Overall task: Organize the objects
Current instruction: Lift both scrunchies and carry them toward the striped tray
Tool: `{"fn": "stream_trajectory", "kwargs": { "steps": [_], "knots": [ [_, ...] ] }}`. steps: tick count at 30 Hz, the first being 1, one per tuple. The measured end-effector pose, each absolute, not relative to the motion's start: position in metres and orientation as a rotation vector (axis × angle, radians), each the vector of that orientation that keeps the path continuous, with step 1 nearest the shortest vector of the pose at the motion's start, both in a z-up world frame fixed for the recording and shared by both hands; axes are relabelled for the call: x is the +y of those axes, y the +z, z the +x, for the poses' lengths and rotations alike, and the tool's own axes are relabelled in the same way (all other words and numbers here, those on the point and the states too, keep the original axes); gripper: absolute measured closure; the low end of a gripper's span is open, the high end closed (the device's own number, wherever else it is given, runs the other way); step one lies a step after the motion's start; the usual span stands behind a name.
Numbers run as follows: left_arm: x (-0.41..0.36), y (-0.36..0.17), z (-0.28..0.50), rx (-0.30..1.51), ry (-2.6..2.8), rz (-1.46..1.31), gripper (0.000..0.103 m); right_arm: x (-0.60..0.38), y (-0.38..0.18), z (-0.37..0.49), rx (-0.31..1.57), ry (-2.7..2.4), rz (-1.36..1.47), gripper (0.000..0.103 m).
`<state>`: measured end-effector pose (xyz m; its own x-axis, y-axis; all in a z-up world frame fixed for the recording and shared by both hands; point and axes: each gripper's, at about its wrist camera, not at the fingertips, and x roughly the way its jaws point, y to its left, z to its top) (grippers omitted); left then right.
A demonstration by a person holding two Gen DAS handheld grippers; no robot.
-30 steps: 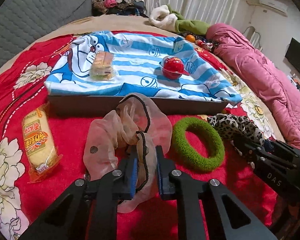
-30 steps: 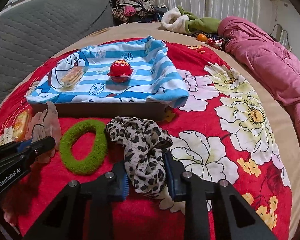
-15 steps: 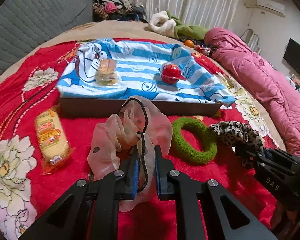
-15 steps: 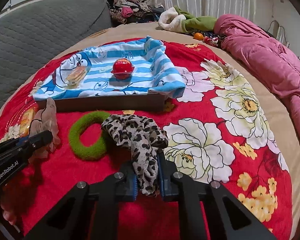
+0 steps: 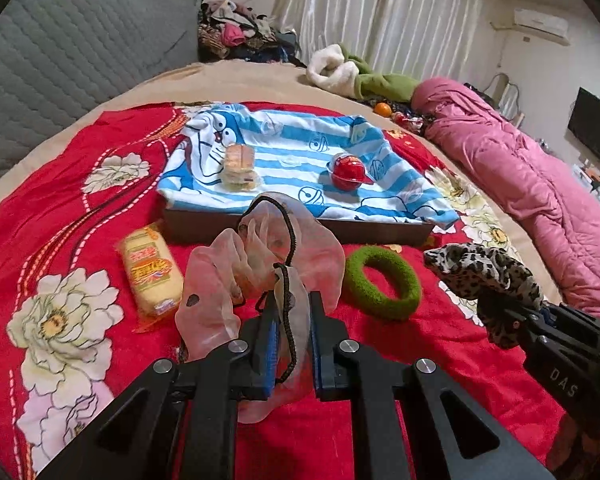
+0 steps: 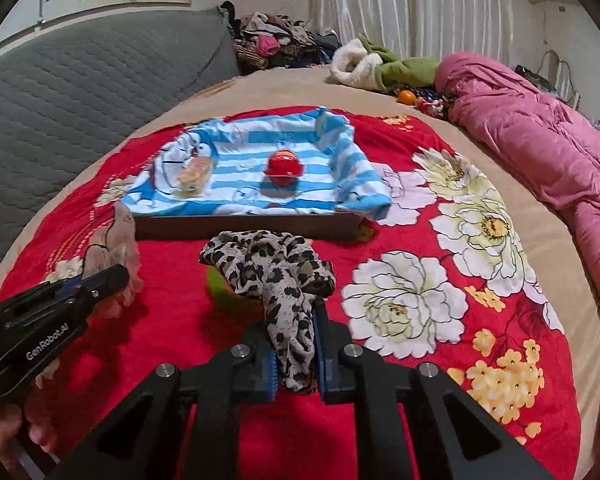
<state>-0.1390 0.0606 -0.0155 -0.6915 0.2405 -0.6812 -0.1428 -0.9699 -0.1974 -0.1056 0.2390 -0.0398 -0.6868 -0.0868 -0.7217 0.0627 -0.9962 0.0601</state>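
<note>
The left claw [image 5: 291, 344] is pressed together on a sheer pink scrunchie [image 5: 260, 268], whose loose folds and black cord stand up above the blue pads, clear of the blanket. The right claw [image 6: 294, 354] pinches a leopard-print scrunchie [image 6: 276, 276] the same way, the bunched fabric spilling over both fingers. In the left view the right claw shows at the far right edge, well apart from the left one.

Between the two, a green ring scrunchie [image 5: 382, 282] lies flat on the red flowered blanket [image 5: 72, 216] (in the right view it is mostly hidden behind the leopard fabric). A wrapped yellow snack cake [image 5: 150, 272] lies just left of the pink scrunchie.

Beyond them runs the dark front wall of a shallow tray [image 5: 300, 232], lined with a blue-striped cartoon cloth [image 5: 300, 152] that drapes over its rim, most at the right corner. On the cloth sit a wrapped sandwich biscuit [image 5: 239, 168] and a red ball-shaped container [image 5: 348, 172], well apart, with bare cloth between them. A pink quilt [image 5: 540, 184] bounds the bed on the right.
</note>
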Motion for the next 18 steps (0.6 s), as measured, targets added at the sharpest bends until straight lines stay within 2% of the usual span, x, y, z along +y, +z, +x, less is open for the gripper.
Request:
{"fn": "stream_trajectory", "kwargs": {
  "steps": [18],
  "knots": [
    [0.048, 0.019, -0.094, -0.171, 2.754, -1.021, 0.090, 0.213, -0.016, -0.066, -0.023, -2.820, 1.120, 0.089]
  ]
}}
